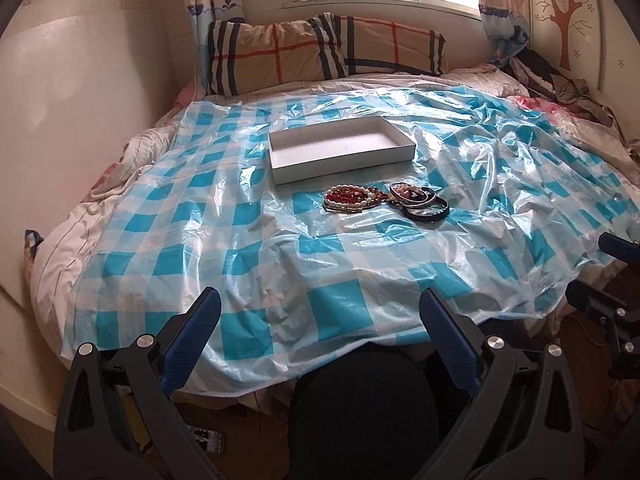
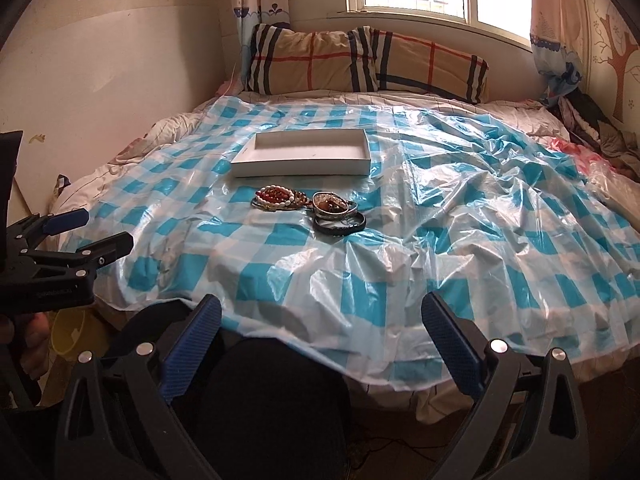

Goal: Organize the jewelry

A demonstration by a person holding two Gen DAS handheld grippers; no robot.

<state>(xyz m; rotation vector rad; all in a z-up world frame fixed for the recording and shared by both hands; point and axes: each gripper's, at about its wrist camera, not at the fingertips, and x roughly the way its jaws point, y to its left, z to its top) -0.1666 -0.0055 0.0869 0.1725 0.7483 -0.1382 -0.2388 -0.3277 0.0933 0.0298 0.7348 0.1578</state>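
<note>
A shallow white box (image 1: 340, 148) (image 2: 302, 153) lies open and empty on the blue-checked plastic sheet (image 1: 200, 248) (image 2: 480, 220) that covers the bed. Just in front of it sits a heap of jewelry: red and white bead bracelets (image 1: 352, 197) (image 2: 280, 199) on the left, dark and silver bangles (image 1: 422, 201) (image 2: 338, 212) on the right. My left gripper (image 1: 320, 316) is open at the bed's near edge, well short of the jewelry, and shows in the right wrist view too (image 2: 100, 232). My right gripper (image 2: 322, 316) is also open, holding nothing.
Two plaid pillows (image 1: 324, 50) (image 2: 360, 60) lean under the window at the bed's head. Crumpled clothes (image 1: 560, 80) (image 2: 592, 120) pile at the far right corner. A wall (image 1: 80, 120) borders the bed's left side. A dark knee (image 1: 360, 420) sits below the grippers.
</note>
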